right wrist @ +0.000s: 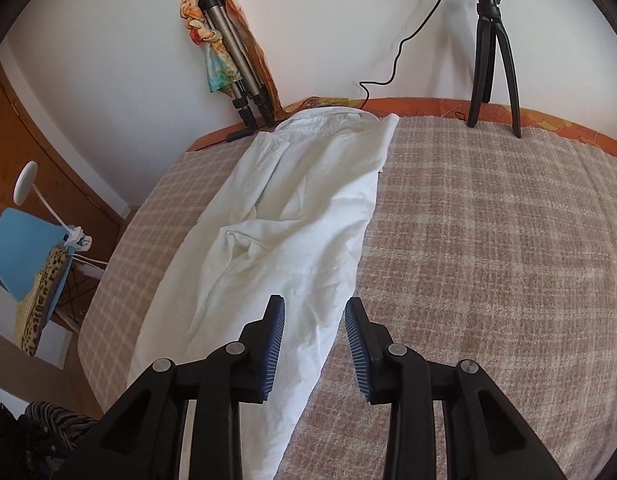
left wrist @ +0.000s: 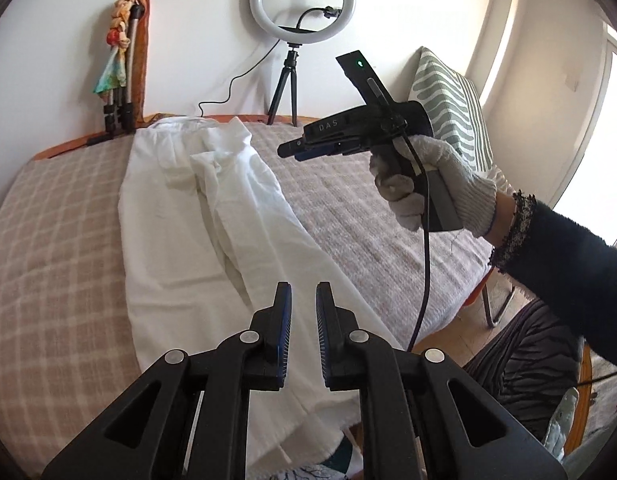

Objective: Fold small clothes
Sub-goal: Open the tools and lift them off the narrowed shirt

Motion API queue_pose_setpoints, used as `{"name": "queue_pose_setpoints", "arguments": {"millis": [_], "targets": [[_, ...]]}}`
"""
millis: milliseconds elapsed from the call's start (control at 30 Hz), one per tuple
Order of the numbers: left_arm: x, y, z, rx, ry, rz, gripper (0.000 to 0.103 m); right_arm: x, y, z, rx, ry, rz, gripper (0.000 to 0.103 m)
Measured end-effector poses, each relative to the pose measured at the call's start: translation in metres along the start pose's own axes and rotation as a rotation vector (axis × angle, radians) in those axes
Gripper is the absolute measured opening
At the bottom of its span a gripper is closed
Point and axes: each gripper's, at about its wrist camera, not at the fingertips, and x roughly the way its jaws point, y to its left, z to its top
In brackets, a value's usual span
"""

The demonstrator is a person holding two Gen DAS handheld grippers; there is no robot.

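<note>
The white shirt point(right wrist: 292, 216) is lying lengthwise on the checked blanket point(right wrist: 488, 240), collar end near the far edge of the bed, hem end running off toward the near edge. It is partly gathered, with a creased fold of cloth lying along its middle.

The left gripper point(left wrist: 303, 300) is hanging above the hem half of the shirt, jaws parted by a narrow gap and holding nothing. The right gripper point(right wrist: 314, 312) is hanging over the shirt's right-hand border, jaws spread wider, also empty. In the left wrist view the right gripper is being held up in a gloved hand point(left wrist: 432, 176), clear of the cloth; its jaws look closer together there (seen side-on, so the right wrist view is the better guide).

Risks, as judged:
- A pinch on the bunched middle is likely taking several layers at once, giving a skewed fold.
- The trailing cable point(left wrist: 426, 256) is hanging near the shirt's right border and may be snagging or dragging it.
- A lift from the hem alone may be pulling the collar end away from the far edge.

Count: one shirt, one blanket, two grippers, one ring light point(left wrist: 302, 0), two tripods, one striped cushion point(left wrist: 448, 104).
</note>
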Motion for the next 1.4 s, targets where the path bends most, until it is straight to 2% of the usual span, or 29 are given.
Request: {"name": "queue_pose_setpoints", "arguments": {"millis": [100,200,267,367,467,567,667,733,767,833,1000,1167,1200,1300,1400], "targets": [[0.015,0.018,0.03,0.013,-0.012,0.045,0.011,0.006,-0.001,0.005,-0.003,-0.004,0.013,0.033],[0.031,0.036,0.057,-0.015,-0.027,0.047,0.011,0.01,-0.001,0.014,-0.021,-0.015,0.03,0.032],[0.049,0.045,0.073,-0.023,-0.033,0.051,0.011,0.016,-0.003,0.02,-0.03,-0.02,0.051,0.031],[0.087,0.049,0.093,0.022,-0.009,0.056,0.011,0.028,-0.006,0.029,-0.042,-0.021,0.072,0.03],[0.125,0.056,0.105,0.047,0.027,0.069,0.011,0.045,-0.009,0.038,-0.049,-0.005,0.088,0.03],[0.159,0.072,0.11,0.026,0.076,0.124,0.011,0.066,-0.016,0.042,-0.056,0.023,0.093,0.03],[0.182,0.088,0.099,0.003,0.138,0.171,0.011,0.085,-0.028,0.05,-0.062,0.034,0.03,0.03],[0.186,0.088,0.093,0.022,0.137,0.179,0.011,0.096,-0.044,0.06,-0.03,0.033,-0.012,0.029],[0.185,0.085,0.092,0.04,0.128,0.186,0.011,0.098,-0.053,0.066,-0.01,0.024,-0.018,0.026],[0.183,0.083,0.092,0.054,0.119,0.184,0.011,0.096,-0.064,0.076,0.023,-0.001,-0.018,0.029],[0.18,0.088,0.091,0.023,0.106,0.149,0.011,0.086,-0.058,0.092,-0.047,-0.044,0.035,0.029],[0.183,0.09,0.091,0.008,0.103,0.129,0.011,0.124,-0.064,0.115,-0.039,0.003,-0.066,0.029],[0.182,0.09,0.091,0.004,0.101,0.123,0.011,0.129,-0.066,0.119,-0.032,0.001,-0.091,0.026],[0.175,0.09,0.092,-0.006,0.093,0.095,0.011,0.129,-0.068,0.127,0.0,-0.022,-0.148,0.029],[0.155,0.088,0.101,-0.011,0.058,0.082,0.014,0.107,-0.063,0.122,0.006,-0.047,-0.134,0.031]]}}
